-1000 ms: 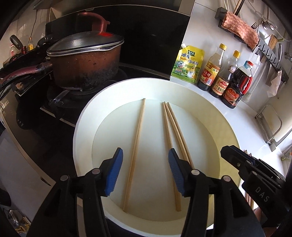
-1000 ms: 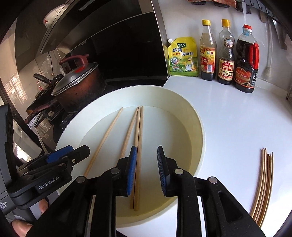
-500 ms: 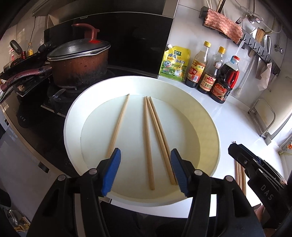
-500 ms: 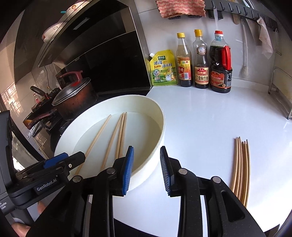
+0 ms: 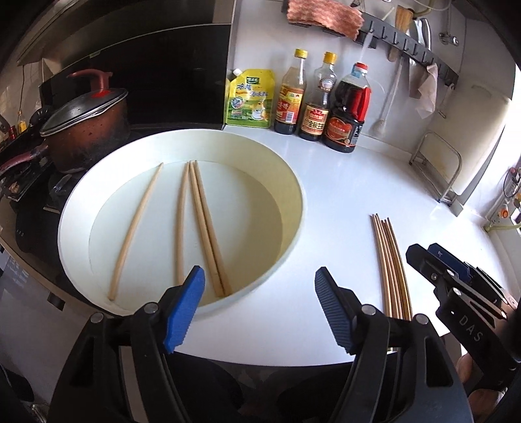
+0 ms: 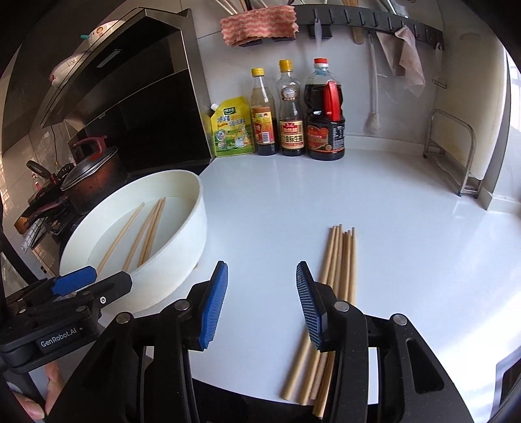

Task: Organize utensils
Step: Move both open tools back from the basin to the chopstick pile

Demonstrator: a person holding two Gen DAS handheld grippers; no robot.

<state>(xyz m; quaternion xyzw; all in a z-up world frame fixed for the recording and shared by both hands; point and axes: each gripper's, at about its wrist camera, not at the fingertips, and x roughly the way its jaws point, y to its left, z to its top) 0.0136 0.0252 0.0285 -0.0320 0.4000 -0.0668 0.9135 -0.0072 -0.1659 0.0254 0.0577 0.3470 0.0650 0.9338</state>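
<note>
Three wooden chopsticks lie in a round white basin at the counter's left. A bundle of several chopsticks lies on the white counter to the right of it. My left gripper hangs over the basin's near right rim, its jaws opening with nothing between them. My right gripper hovers over the counter between basin and bundle, jaws opening and empty; its right finger covers part of the bundle. The right gripper shows at the lower right of the left wrist view, the left gripper at the lower left of the right wrist view.
A yellow pouch and three sauce bottles stand at the back wall. A lidded pot sits on the stove at left. A metal rack stands at the right. A rail with a cloth hangs above.
Both grippers have swung right, away from the basin's middle toward the counter and the bundle. Both pairs of jaws have widened. The chopsticks in the basin have not moved.
</note>
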